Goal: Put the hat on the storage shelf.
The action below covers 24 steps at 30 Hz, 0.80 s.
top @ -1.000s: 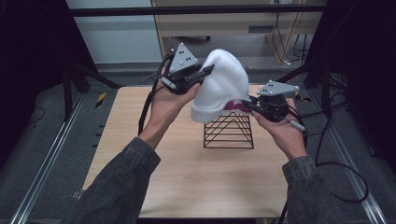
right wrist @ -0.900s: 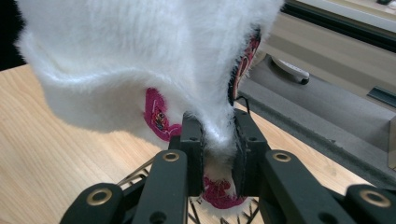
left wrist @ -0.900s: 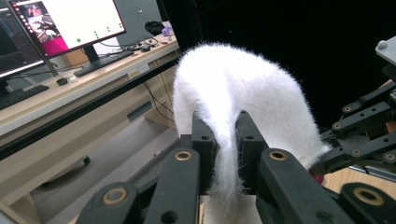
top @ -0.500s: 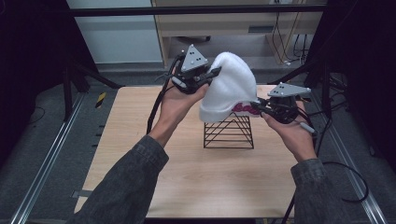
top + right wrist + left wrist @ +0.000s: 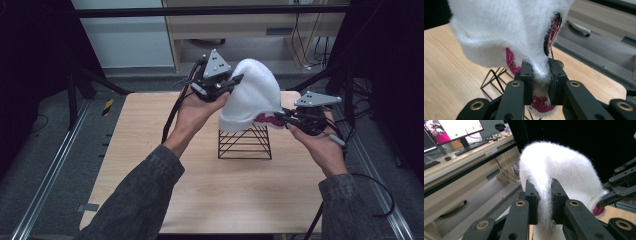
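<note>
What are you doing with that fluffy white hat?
A person is holding a fluffy white hat up in the air with two hand-held grippers. The left gripper pinches a fold of fur on one side, and the right gripper pinches the edge by the pink embroidered patch. The hat hangs just above a black wire stand on the wooden table. I cannot tell whether it touches the stand.

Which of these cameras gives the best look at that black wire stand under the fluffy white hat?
The high view: the wire stand shows nearly whole on the table, its top behind the white hat. The right gripper view catches only a few of its wires.
</note>
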{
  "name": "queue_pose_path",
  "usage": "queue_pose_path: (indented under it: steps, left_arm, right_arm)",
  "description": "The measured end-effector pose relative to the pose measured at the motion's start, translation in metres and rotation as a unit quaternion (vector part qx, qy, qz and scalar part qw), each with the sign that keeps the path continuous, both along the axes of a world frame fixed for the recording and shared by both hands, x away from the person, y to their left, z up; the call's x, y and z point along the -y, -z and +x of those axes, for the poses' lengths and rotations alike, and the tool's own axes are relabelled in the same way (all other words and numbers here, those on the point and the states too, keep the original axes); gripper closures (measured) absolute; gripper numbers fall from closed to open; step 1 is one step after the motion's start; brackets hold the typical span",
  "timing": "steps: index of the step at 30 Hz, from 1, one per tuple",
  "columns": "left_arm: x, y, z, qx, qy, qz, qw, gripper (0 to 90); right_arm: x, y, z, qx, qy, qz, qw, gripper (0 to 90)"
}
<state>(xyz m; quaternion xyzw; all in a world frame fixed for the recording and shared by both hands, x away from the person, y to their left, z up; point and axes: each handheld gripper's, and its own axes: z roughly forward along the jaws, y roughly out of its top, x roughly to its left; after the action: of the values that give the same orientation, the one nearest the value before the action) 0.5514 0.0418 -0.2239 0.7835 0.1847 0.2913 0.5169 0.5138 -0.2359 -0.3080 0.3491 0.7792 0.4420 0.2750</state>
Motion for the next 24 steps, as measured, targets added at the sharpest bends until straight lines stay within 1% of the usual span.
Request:
queue_pose_path:
  steps: [1,2,3,5,7,9,14,19,22,24]
  left_arm:
    - [0.000,0.000,0.000,0.000,0.000,0.000,1.0000,79.5]
    - [0.001,0.003,0.003,-0.006,0.000,0.006,1.0000,79.3]
    - [0.002,0.004,0.004,-0.007,0.000,0.008,0.9999,79.2]
    - [0.005,0.007,0.005,-0.008,0.000,0.014,0.9999,79.1]
    - [0.007,0.009,0.006,-0.008,0.001,0.023,0.9997,78.8]
    - [0.009,0.012,0.007,-0.009,0.002,0.028,0.9996,78.7]
    - [0.012,0.017,0.005,-0.012,0.004,0.033,0.9994,79.2]
    - [0.012,0.020,0.005,-0.016,0.004,0.037,0.9992,79.5]
    - [0.011,0.027,0.005,-0.022,0.005,0.040,0.9990,79.7]
    - [0.010,0.029,0.005,-0.024,0.005,0.041,0.9989,79.7]
  right_arm:
    - [0.000,0.002,0.000,-0.003,-0.002,-0.003,1.0000,76.9]
    - [0.000,0.003,0.001,-0.007,-0.001,-0.006,1.0000,76.9]
    - [0.000,0.005,0.001,-0.012,-0.001,-0.007,0.9999,76.8]
    - [0.001,0.008,0.001,-0.014,-0.002,-0.014,0.9998,76.8]
    - [0.001,0.012,0.002,-0.023,0.000,-0.016,0.9996,76.7]
    - [0.001,0.017,0.003,-0.027,0.000,-0.020,0.9994,76.6]
    - [-0.001,0.026,0.003,-0.036,-0.004,-0.024,0.9990,76.3]
    - [-0.001,0.032,0.004,-0.043,-0.004,-0.021,0.9988,76.0]
    - [-0.003,0.038,0.005,-0.049,-0.007,-0.028,0.9984,75.7]
    - [-0.005,0.041,0.006,-0.052,-0.009,-0.029,0.9982,75.6]
